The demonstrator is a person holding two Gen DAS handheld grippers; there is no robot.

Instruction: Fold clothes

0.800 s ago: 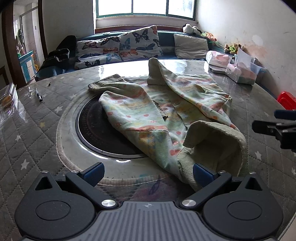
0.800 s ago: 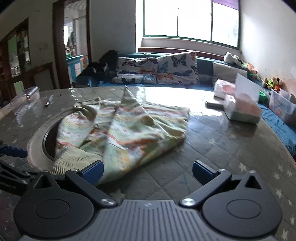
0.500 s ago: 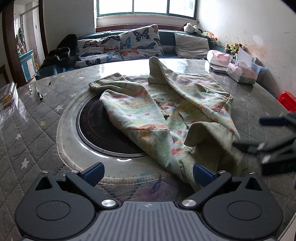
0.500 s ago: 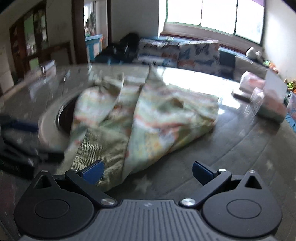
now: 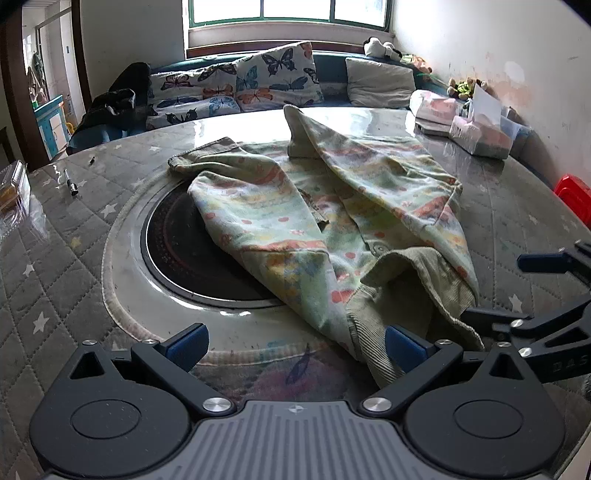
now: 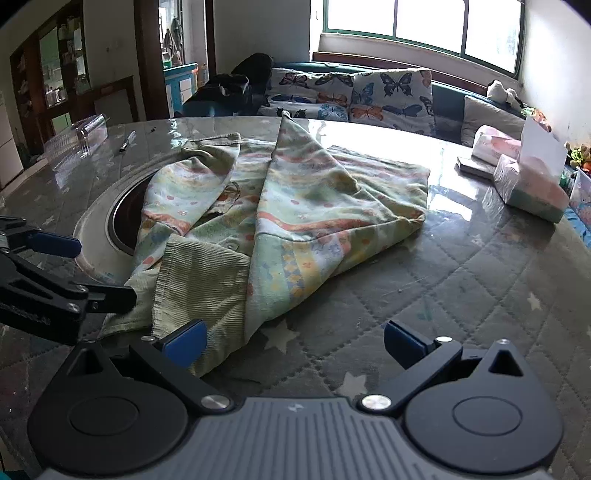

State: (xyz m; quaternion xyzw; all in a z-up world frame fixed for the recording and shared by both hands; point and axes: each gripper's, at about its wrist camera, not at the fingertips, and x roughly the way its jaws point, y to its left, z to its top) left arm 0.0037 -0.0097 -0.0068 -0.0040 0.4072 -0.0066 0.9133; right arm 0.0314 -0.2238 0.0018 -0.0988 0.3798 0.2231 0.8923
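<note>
A crumpled garment (image 5: 325,221) with a pale green, orange and yellow print lies in the middle of a round table (image 5: 55,266), partly over the dark round plate (image 5: 177,243) set into the table's centre. Its ribbed green hem (image 6: 199,280) lies at the near edge, folded over. The table has a grey quilted cover with small stars under a shiny clear sheet. Behind the table stands a sofa with butterfly cushions (image 5: 273,77) under a bright window (image 6: 424,26). A pen (image 5: 71,181) lies on the far left of the table.

The left gripper (image 5: 295,341) has its jaws wide open and holds nothing; its right blue pad (image 5: 402,345) is just beside the ribbed hem. The right gripper (image 6: 295,341) is also wide open and empty, with its left pad (image 6: 186,341) at the edge of the hem.

On the right of the table stands a tissue box (image 6: 532,192) with a white sheet coming out. A clear plastic box (image 5: 13,188) stands at the left edge; what is inside I cannot tell.
</note>
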